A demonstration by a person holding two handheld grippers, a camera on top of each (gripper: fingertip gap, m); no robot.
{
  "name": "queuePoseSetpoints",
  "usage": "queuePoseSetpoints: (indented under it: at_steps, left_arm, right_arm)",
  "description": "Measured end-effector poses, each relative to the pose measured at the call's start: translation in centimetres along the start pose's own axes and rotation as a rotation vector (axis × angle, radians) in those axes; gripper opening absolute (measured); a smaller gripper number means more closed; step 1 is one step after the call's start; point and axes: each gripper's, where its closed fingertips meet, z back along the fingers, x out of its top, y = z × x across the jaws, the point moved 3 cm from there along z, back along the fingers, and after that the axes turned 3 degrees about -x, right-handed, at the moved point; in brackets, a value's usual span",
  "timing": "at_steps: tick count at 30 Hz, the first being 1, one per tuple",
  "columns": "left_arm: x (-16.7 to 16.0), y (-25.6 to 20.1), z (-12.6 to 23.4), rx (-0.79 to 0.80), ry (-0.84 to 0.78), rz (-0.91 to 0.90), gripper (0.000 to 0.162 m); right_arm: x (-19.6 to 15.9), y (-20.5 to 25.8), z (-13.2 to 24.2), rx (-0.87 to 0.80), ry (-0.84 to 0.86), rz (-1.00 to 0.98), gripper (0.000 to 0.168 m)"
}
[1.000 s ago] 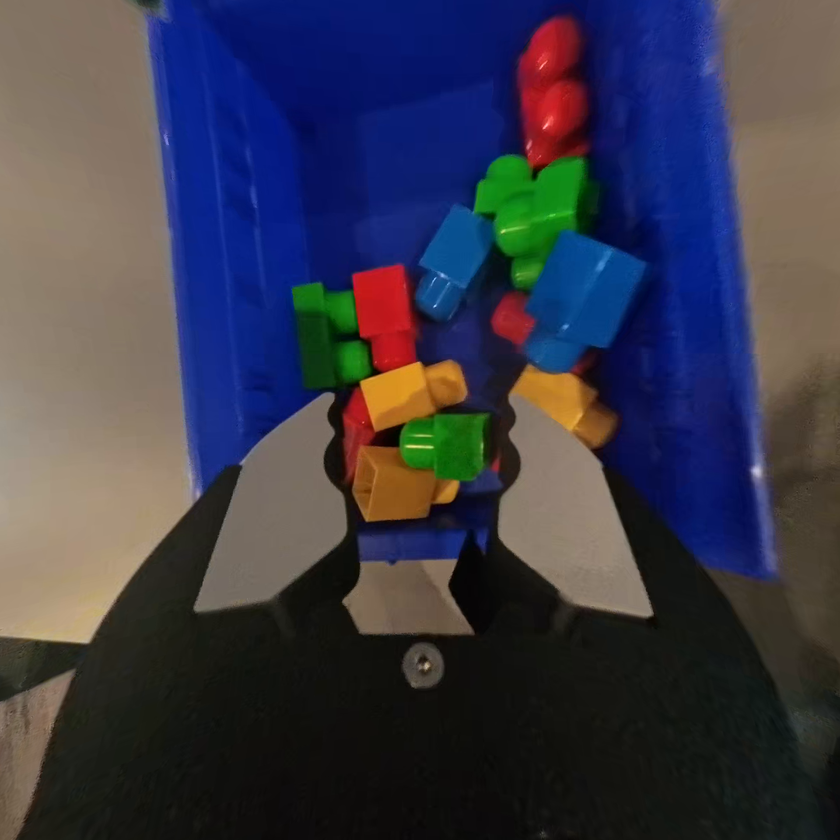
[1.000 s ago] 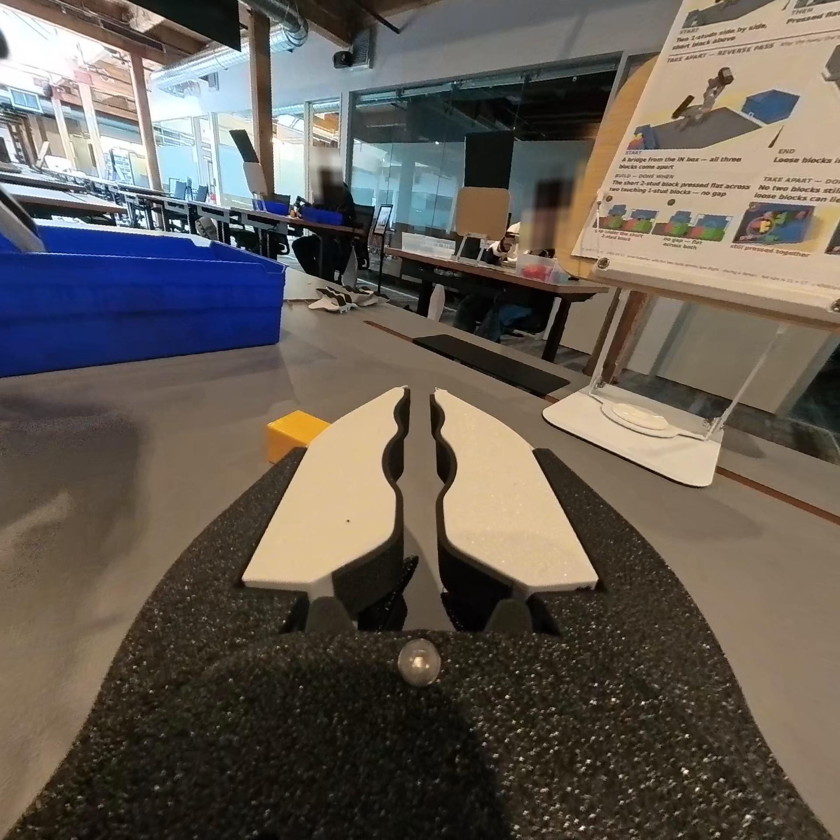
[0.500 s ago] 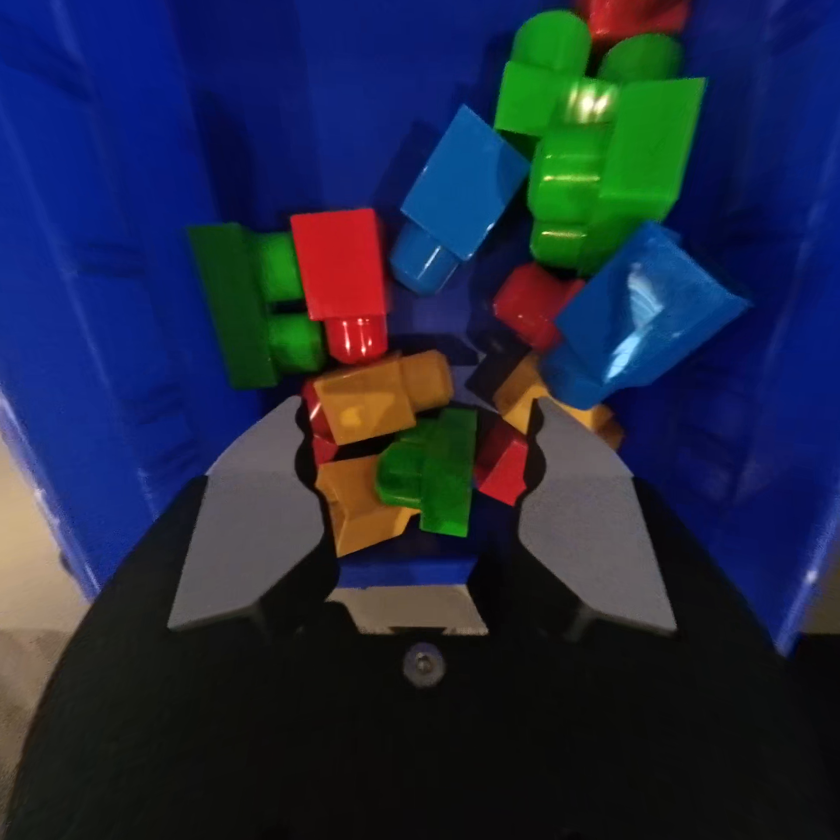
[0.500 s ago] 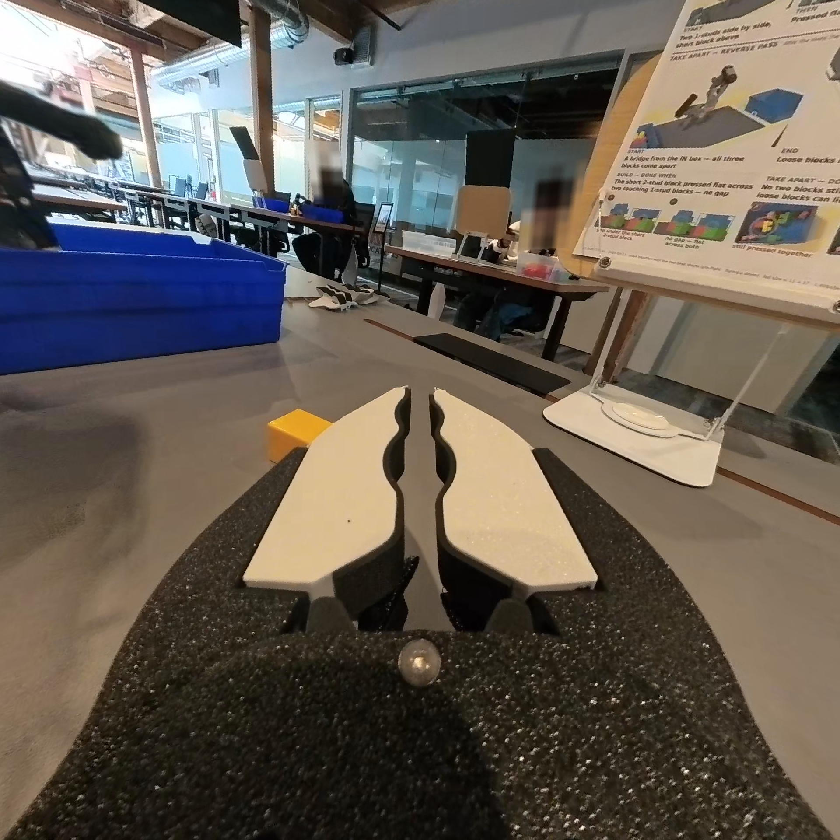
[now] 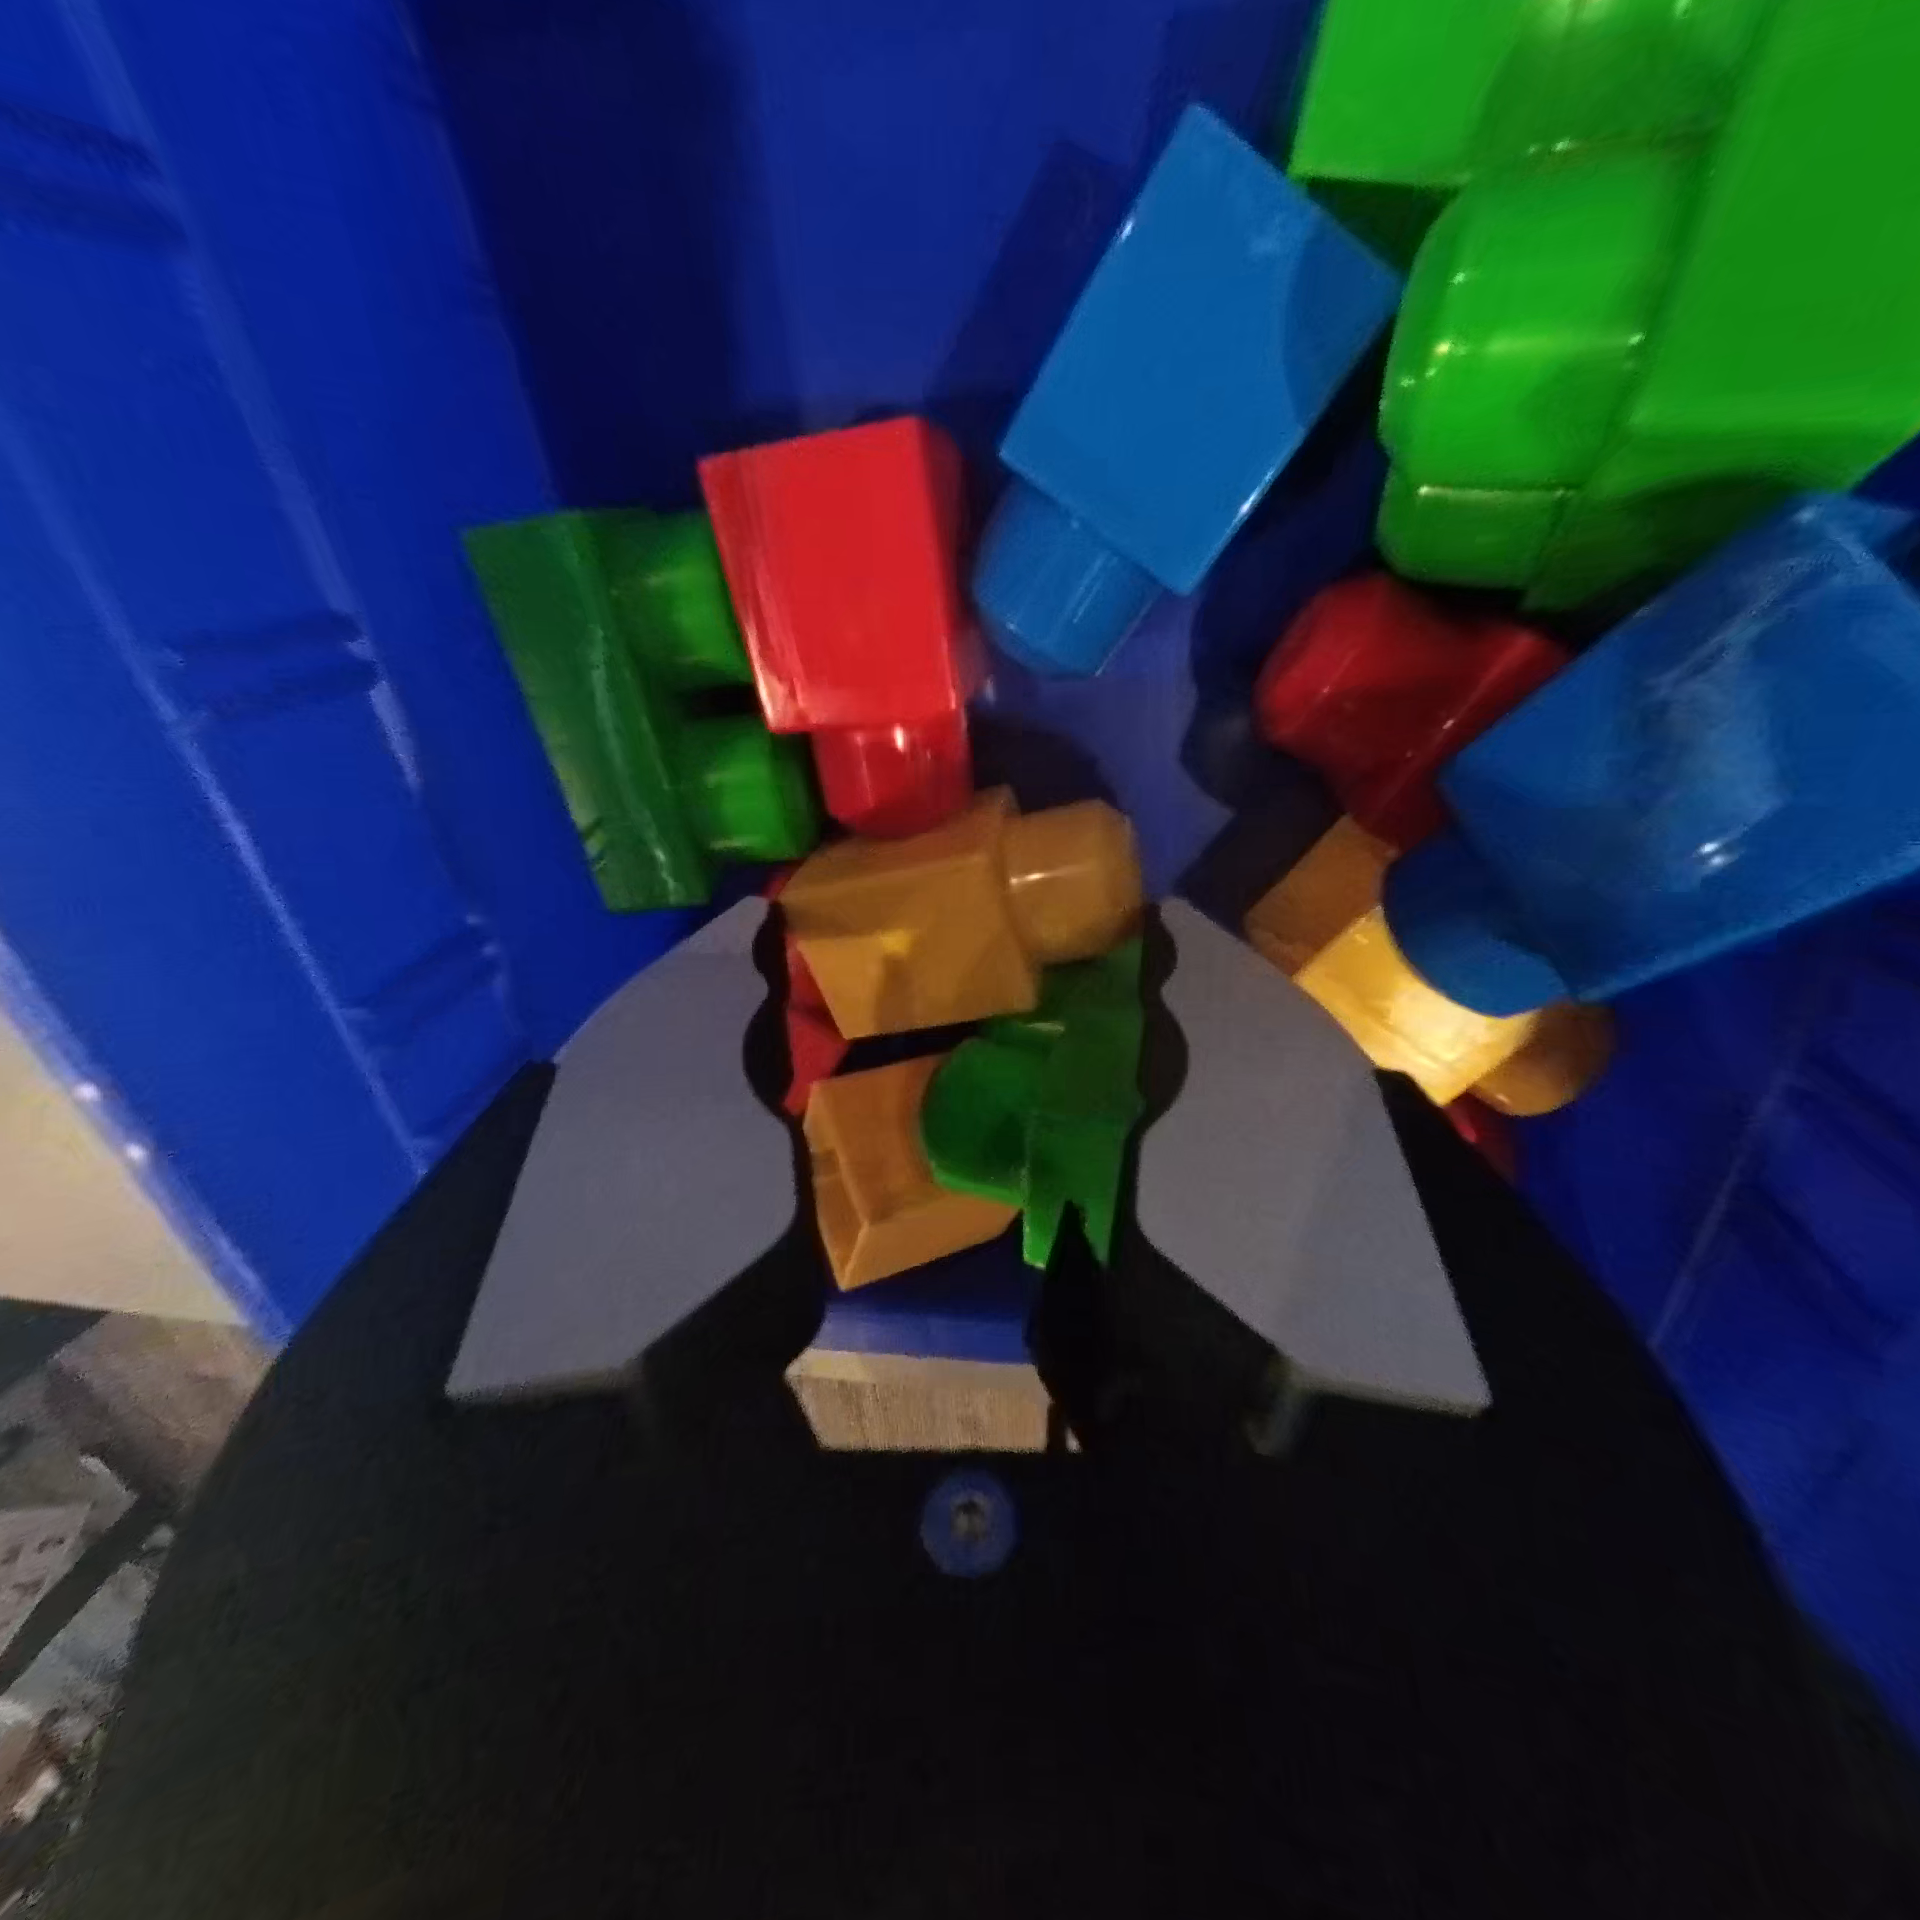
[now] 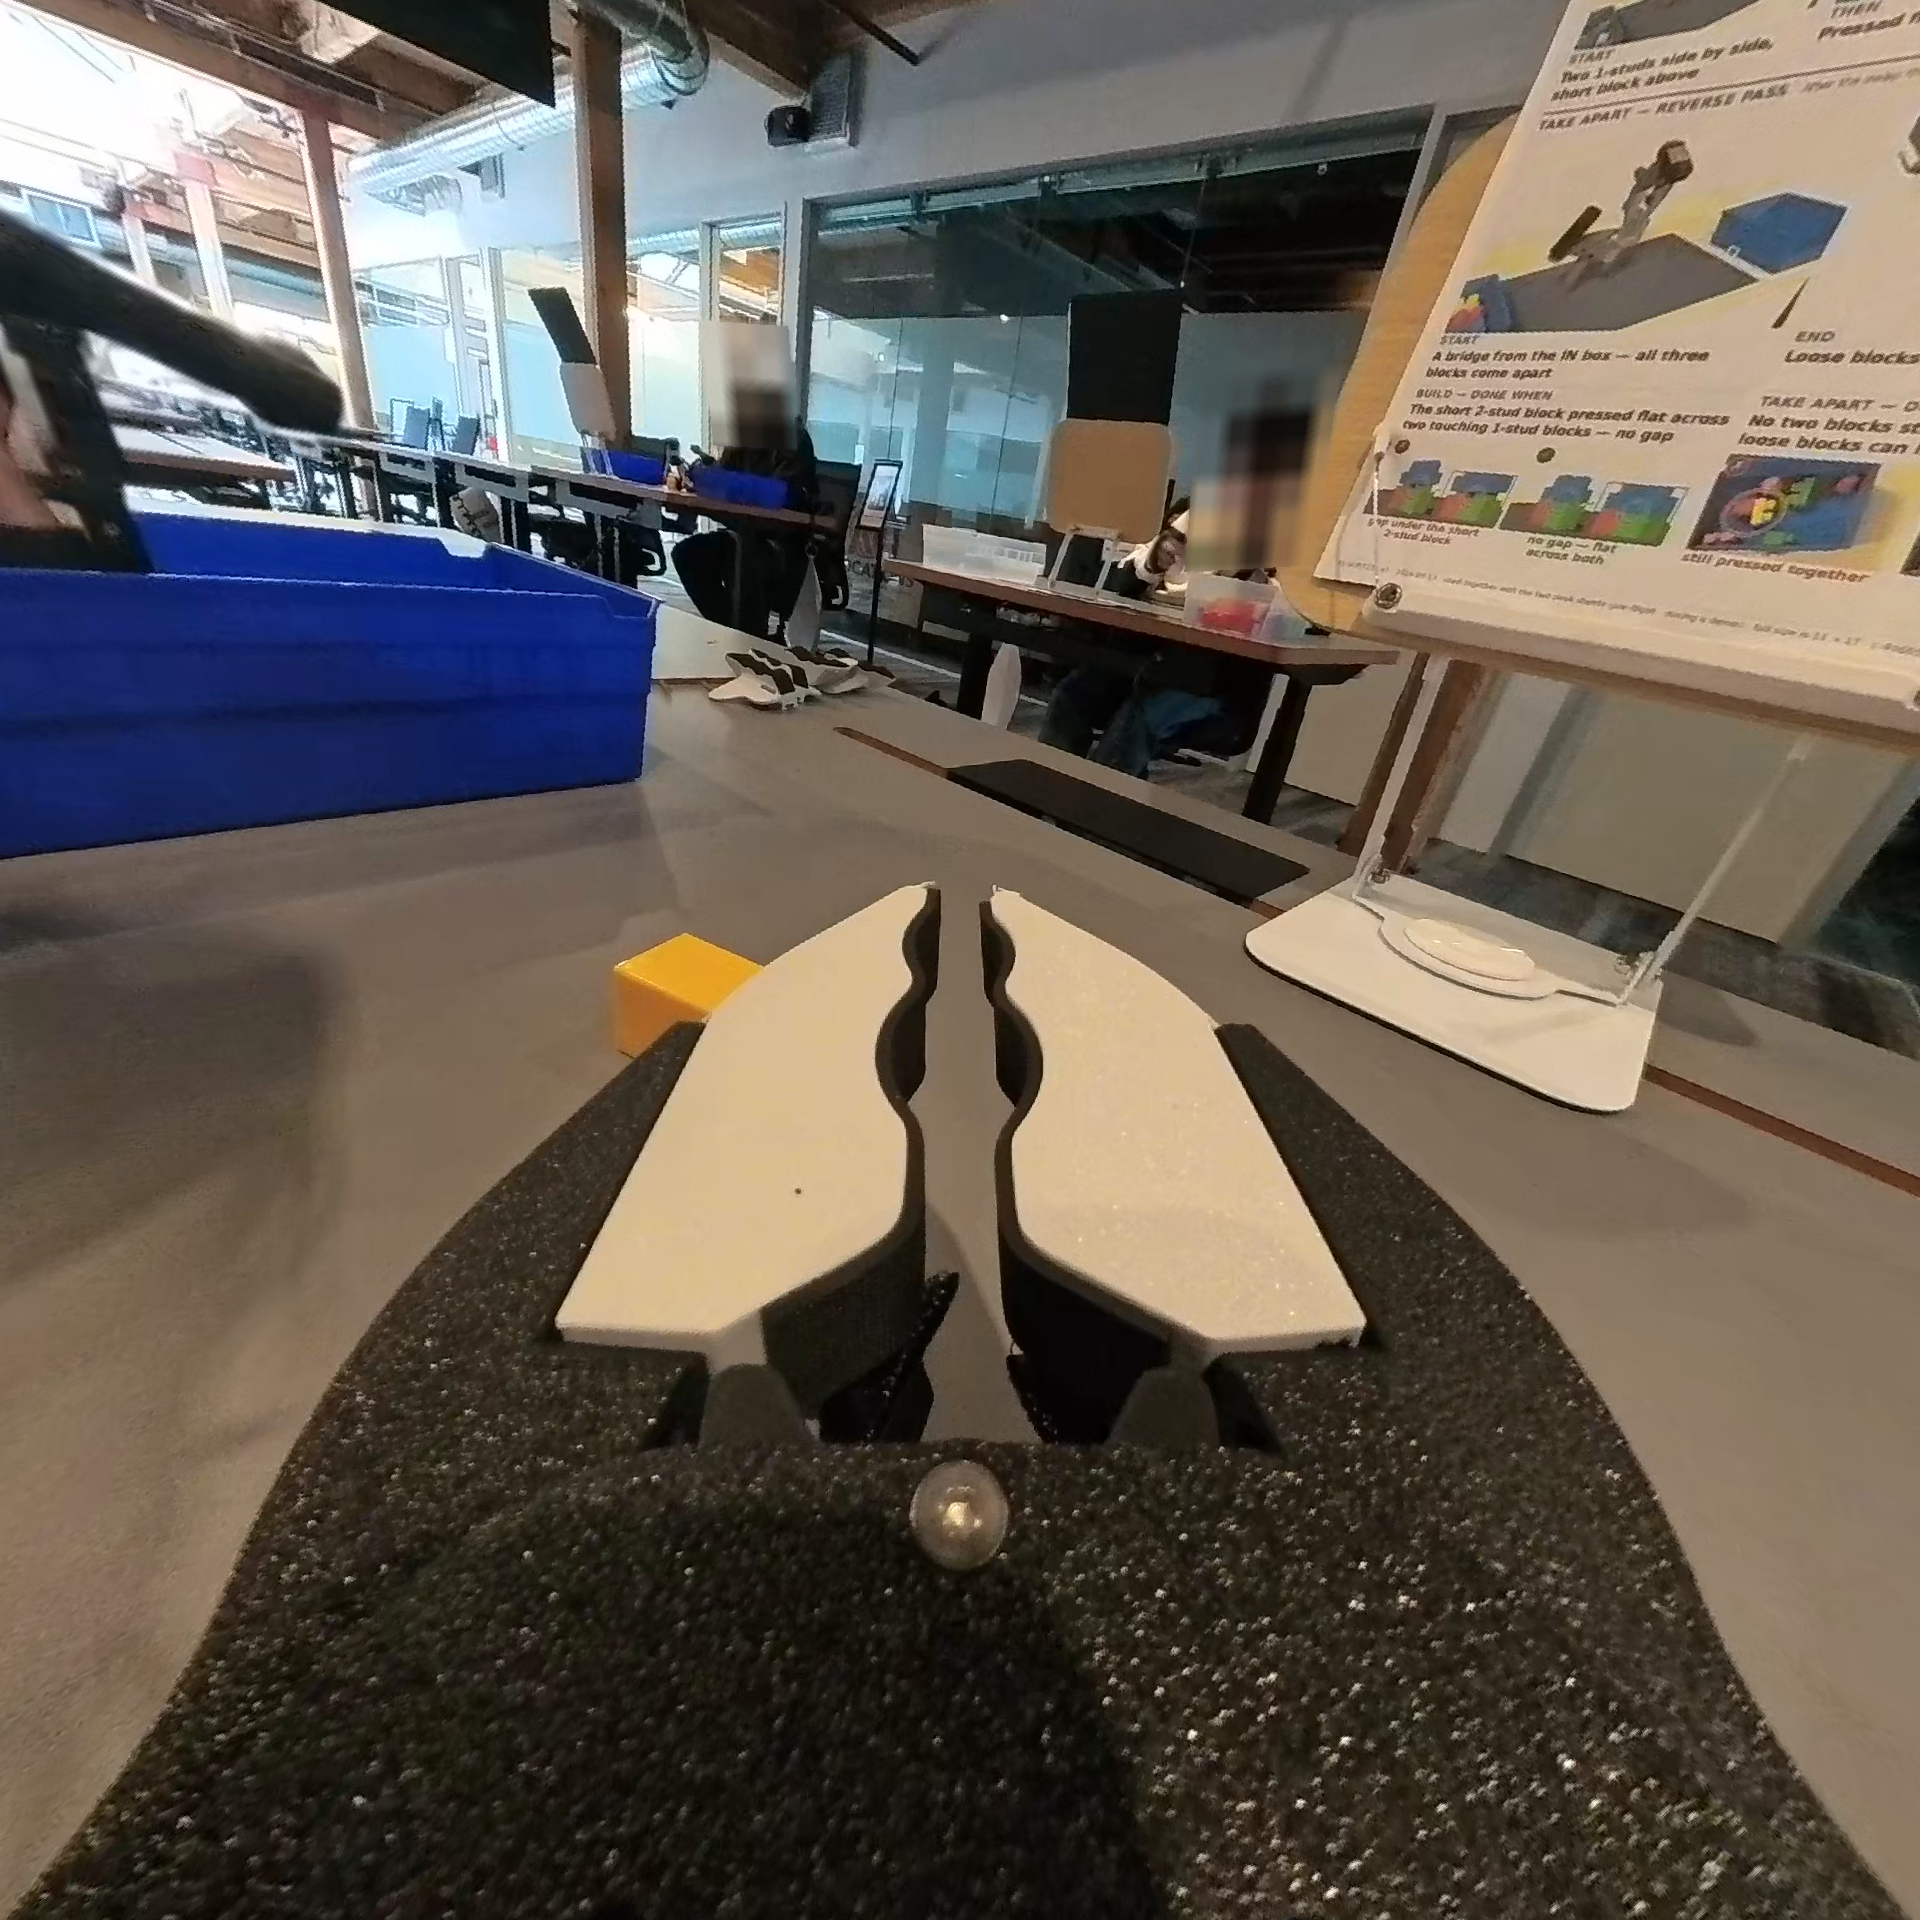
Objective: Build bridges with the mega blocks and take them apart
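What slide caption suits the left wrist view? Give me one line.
Open left gripper reaches into a blue bin of jumbled blocks, its fingers flanking a yellow block and a green block.

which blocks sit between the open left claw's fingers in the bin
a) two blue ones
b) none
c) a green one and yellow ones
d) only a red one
c: in the left wrist view the left claw is open inside the blue bin, with a green block and yellow blocks between its fingers.
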Motion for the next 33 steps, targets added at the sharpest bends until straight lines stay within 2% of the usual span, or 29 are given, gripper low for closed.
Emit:
queuePoseSetpoints:
  at_steps: [5, 9, 13, 17, 20, 22, 24, 28, 31, 33]
  left_arm:
    - [-0.2, -0.2, 2.5, 0.06, -0.108, -0.016, 0.064]
    - [0.3, -1.4, 7.2, 0.173, -0.266, -0.056, 0.064]
    - [1.6, -6.8, 11.5, 0.215, -0.461, -0.202, 0.064]
    - [3.1, -17.0, 12.8, 0.045, -0.631, -0.454, 0.064]
    - [4.1, -25.3, 12.3, -0.208, -0.741, -0.593, 0.064]
    - [4.5, -29.9, 11.3, -0.363, -0.766, -0.667, 0.064]
    - [4.7, -33.7, 9.5, -0.489, -0.718, -0.717, 0.064]
    - [4.9, -38.8, 6.5, -0.639, -0.61, -0.749, 0.064]
    - [5.0, -40.6, 5.0, -0.646, -0.557, -0.794, 0.064]
    - [5.2, -41.4, 4.8, -0.641, -0.567, -0.818, 0.073]
  right_arm:
    - [0.0, 0.0, 0.0, 0.001, 0.001, 0.003, 0.007]
    - [0.0, 0.0, 0.0, 0.0, 0.002, 0.005, 0.007]
    - [0.0, 0.0, 0.0, -0.004, -0.001, 0.004, 0.006]
    - [0.1, -0.1, 0.1, -0.011, -0.007, 0.0, 0.006]
    - [0.1, -0.2, 0.1, -0.021, -0.013, 0.003, 0.006]
    - [0.2, -0.3, 0.2, -0.039, -0.019, 0.013, 0.007]
    - [0.3, -0.9, 0.4, -0.078, -0.027, 0.03, 0.007]
    - [0.9, -2.4, 1.0, -0.165, -0.058, 0.055, 0.005]
    - [1.2, -2.7, 1.2, -0.181, -0.07, 0.061, 0.002]
    - [1.2, -2.6, 1.2, -0.178, -0.067, 0.064, 0.003]
